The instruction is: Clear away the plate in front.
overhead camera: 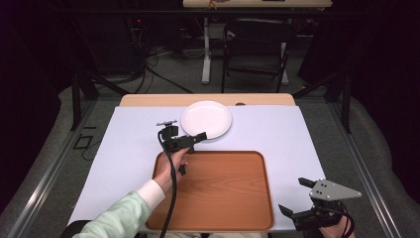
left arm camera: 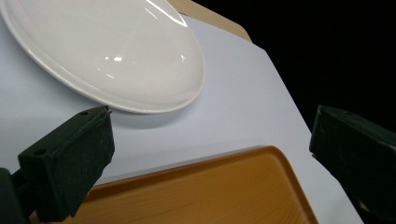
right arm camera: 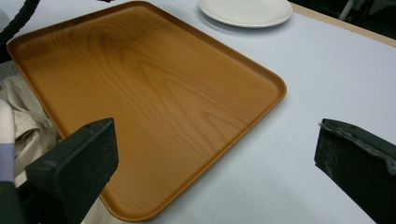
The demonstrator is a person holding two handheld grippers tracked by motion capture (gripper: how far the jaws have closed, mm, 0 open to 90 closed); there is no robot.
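**Left gripper reaching toward the white plate**

The left gripper (overhead camera: 198, 139) is hovering over the far left corner of the wooden tray (overhead camera: 223, 198), pointing at the white plate (overhead camera: 206, 119). Its jaws are standing wide apart with nothing between them. In the left gripper view the plate (left arm camera: 107, 51) is lying just ahead of the jaws, resting flat on the pale sheet (left arm camera: 243, 102) that is covering the table, just beyond the tray's far edge (left arm camera: 196, 182). The person's left hand (overhead camera: 168, 166) is gripping the tool from below, and a light green sleeve with a white cuff is coming in from the bottom edge.

The right gripper (overhead camera: 297, 198) is sitting low near the right front corner of the table, well apart from the plate. Its jaws are also standing wide and holding nothing. In the right gripper view the tray (right arm camera: 140, 93) is lying ahead with nothing on it, and the plate (right arm camera: 245, 11) is sitting beyond its far edge.
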